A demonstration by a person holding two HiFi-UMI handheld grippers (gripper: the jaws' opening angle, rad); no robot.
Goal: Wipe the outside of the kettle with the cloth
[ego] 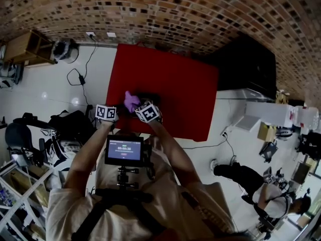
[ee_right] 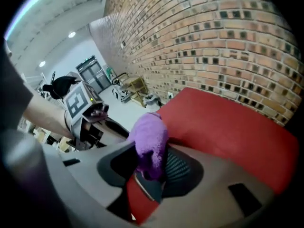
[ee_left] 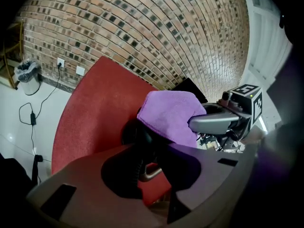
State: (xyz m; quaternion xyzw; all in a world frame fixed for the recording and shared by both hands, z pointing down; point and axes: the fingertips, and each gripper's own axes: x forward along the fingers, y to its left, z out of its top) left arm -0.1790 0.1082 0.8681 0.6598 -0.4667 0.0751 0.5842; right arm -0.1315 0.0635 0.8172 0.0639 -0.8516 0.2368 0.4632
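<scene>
A soft, fuzzy purple cloth (ee_right: 148, 141) is pinched between the jaws of the right gripper (ee_right: 151, 170) and bunched into a lump above them. The left gripper (ee_left: 142, 161) is clamped tight on a dark, rounded part of the kettle (ee_left: 135, 136) at its tips. Beyond both grippers, the matte red desk (ego: 175, 94) is seen stretching to its far edge by the brick wall (ego: 175, 14). Most of the kettle is hidden by cloth and jaws, so its shape cannot be made out.
</scene>
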